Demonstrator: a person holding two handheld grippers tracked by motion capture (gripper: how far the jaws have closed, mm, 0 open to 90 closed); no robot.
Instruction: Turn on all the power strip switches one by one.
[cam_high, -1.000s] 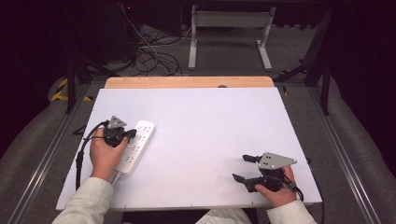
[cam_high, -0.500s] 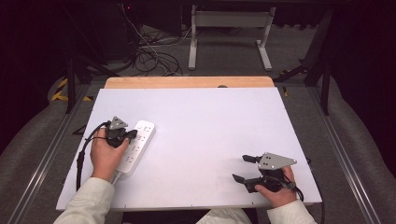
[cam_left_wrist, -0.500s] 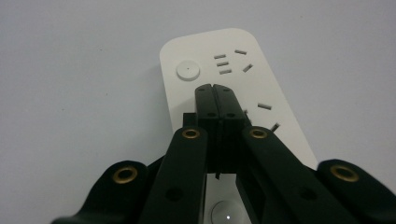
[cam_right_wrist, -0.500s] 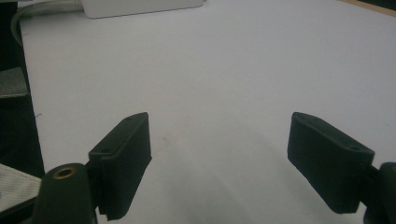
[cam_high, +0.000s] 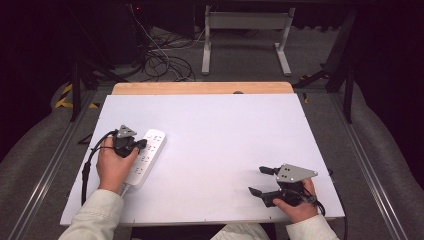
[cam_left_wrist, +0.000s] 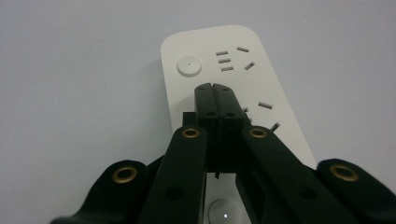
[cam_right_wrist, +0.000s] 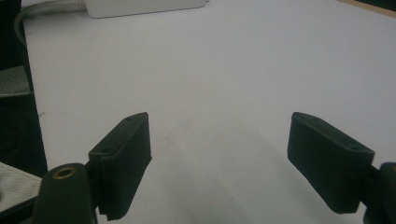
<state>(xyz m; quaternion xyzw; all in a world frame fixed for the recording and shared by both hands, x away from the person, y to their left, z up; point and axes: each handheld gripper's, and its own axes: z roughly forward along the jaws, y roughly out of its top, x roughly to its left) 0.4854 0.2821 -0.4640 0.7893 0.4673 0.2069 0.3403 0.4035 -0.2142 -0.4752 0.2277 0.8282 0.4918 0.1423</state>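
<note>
The white worktop (cam_high: 225, 145) carries one thing to work on: a white power strip (cam_high: 146, 156) lying flat near its left edge, its cord running back toward the person. No box, tray or other container stands on the worktop, so nothing is held in one.

The left gripper (cam_high: 137, 145) sits over the power strip with its jaws pressed together and nothing between them. In the left gripper view the joined tips (cam_left_wrist: 215, 89) rest over the strip's face, just short of the round button (cam_left_wrist: 189, 66) at its far end. The step in hand looks like pressing that button. To do it well, the closed tips should come straight down on the button's middle, clear of the socket slots (cam_left_wrist: 225, 60) beside it.

The right gripper (cam_high: 264, 180) rests at the near right, well apart from the strip, jaws spread wide and empty.
</note>
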